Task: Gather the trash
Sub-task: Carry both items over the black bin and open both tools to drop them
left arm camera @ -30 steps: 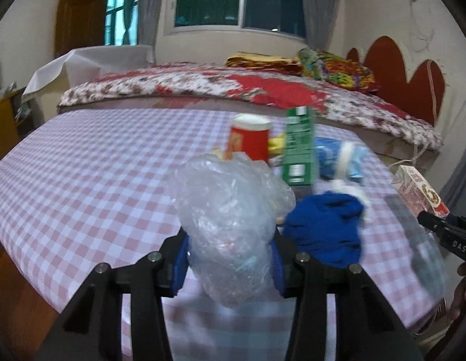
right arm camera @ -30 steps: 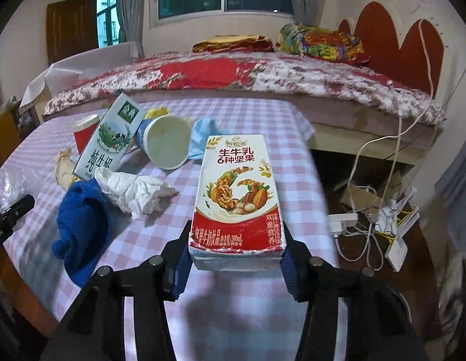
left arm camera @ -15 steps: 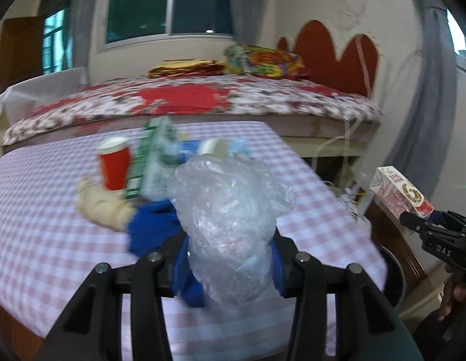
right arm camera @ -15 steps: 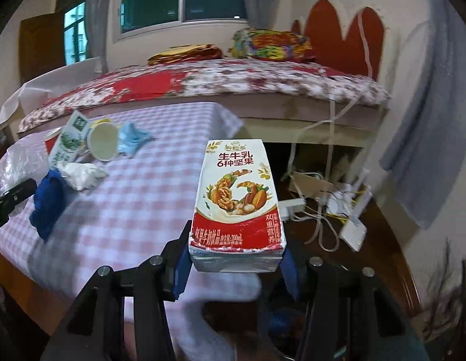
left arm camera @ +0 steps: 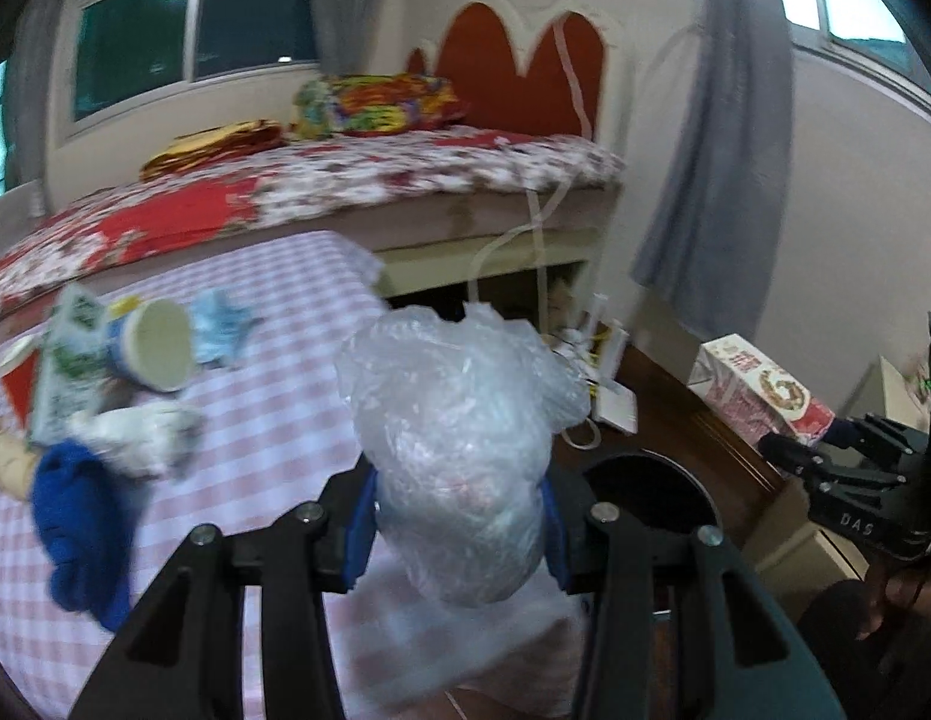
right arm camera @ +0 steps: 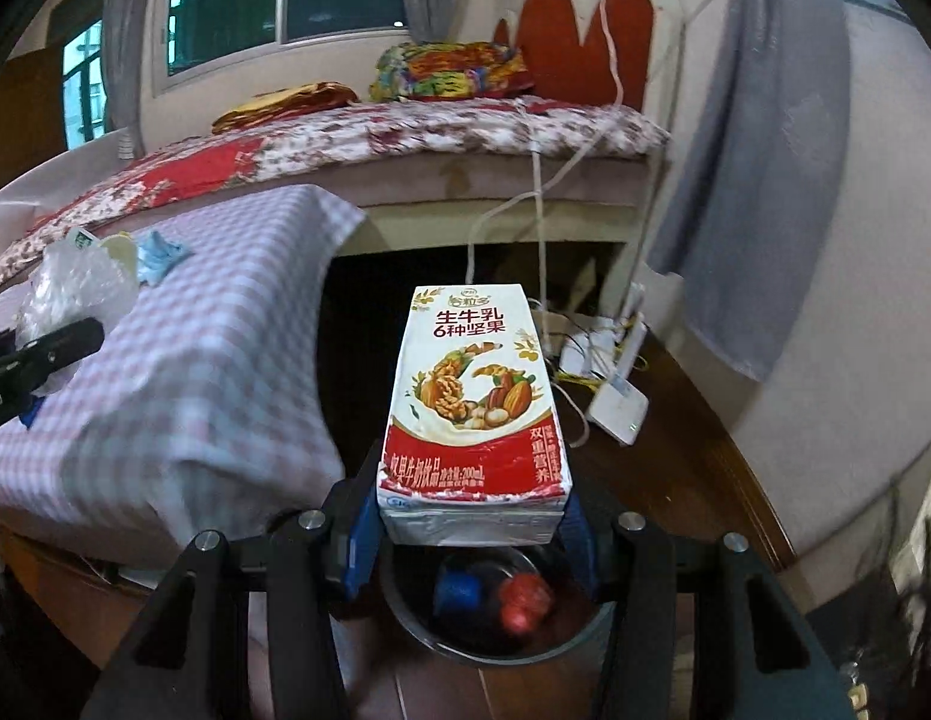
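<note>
The left gripper [left arm camera: 459, 531] is clamped on a crumpled clear plastic bag [left arm camera: 459, 450], its blue pads pressed into the bag's sides, held above the right edge of a table [left arm camera: 273, 420] covered in pink-and-white check cloth; on the cloth to the left lie a blue cloth [left arm camera: 84, 531], a white wad of tissue [left arm camera: 138, 435], a green-and-white carton [left arm camera: 63, 366], a tipped paper cup [left arm camera: 156, 354] with its mouth toward the camera, and a pale blue wrapper [left arm camera: 222, 330]; just right of the bag, below the table edge, the dark round mouth of a bin [left arm camera: 651, 495] shows on the wooden floor; at far right the right gripper [left arm camera: 816, 435] carries a milk carton [left arm camera: 759, 390] past the table's edge, above the floor near the bin.

From the right wrist, the left gripper and its bag [right arm camera: 75, 288] show at the left edge over the checked table [right arm camera: 225, 330], with the wrapper [right arm camera: 159, 255] behind them; at centre the right gripper [right arm camera: 471, 531] is closed on the base of the milk carton [right arm camera: 474, 414], red and white with pictured nuts, which points away from the camera; directly beneath it sits the bin [right arm camera: 495, 648], holding a blue item [right arm camera: 459, 594] and a red item [right arm camera: 525, 600], both blurred; to the right, white cables and a white box [right arm camera: 618, 411] lie on the floor beside a bed [right arm camera: 405, 138] with a red floral cover.
</note>
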`<control>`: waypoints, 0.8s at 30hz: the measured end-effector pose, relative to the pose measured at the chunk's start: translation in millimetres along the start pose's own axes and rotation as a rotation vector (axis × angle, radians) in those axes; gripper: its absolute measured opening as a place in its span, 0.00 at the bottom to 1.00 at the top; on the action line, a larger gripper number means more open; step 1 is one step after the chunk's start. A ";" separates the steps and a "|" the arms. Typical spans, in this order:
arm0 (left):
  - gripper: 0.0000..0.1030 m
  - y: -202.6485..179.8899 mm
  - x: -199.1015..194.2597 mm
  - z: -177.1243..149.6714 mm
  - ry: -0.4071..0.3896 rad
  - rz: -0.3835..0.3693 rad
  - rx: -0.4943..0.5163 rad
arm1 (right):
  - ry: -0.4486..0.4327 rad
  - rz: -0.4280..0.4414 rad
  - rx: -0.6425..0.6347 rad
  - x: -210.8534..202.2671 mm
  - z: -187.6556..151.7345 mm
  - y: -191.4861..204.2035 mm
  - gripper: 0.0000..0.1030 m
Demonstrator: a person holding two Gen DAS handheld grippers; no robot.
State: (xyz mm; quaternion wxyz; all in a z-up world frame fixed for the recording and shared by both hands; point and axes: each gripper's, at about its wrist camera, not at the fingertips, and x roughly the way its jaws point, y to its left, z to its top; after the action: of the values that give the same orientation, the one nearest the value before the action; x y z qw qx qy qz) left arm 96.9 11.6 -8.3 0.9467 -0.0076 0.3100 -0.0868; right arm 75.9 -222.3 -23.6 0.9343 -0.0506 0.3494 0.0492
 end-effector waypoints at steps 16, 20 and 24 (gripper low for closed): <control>0.45 -113.3 45.5 -24.0 0.139 -0.210 0.122 | 0.089 -0.015 0.051 6.1 -45.9 -57.3 0.52; 0.45 -127.3 63.2 -32.3 0.191 -0.240 0.150 | 0.128 -0.005 0.042 16.2 -57.7 -66.0 0.52; 0.45 -131.3 86.1 -42.6 0.261 -0.257 0.149 | 0.160 0.005 0.025 27.5 -67.0 -71.8 0.52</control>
State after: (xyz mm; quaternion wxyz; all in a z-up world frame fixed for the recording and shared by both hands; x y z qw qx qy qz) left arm 119.2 -130.6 -84.2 0.8776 0.0343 0.4193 -0.2299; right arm 62.2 -300.5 -87.6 0.9039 -0.0419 0.4235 0.0428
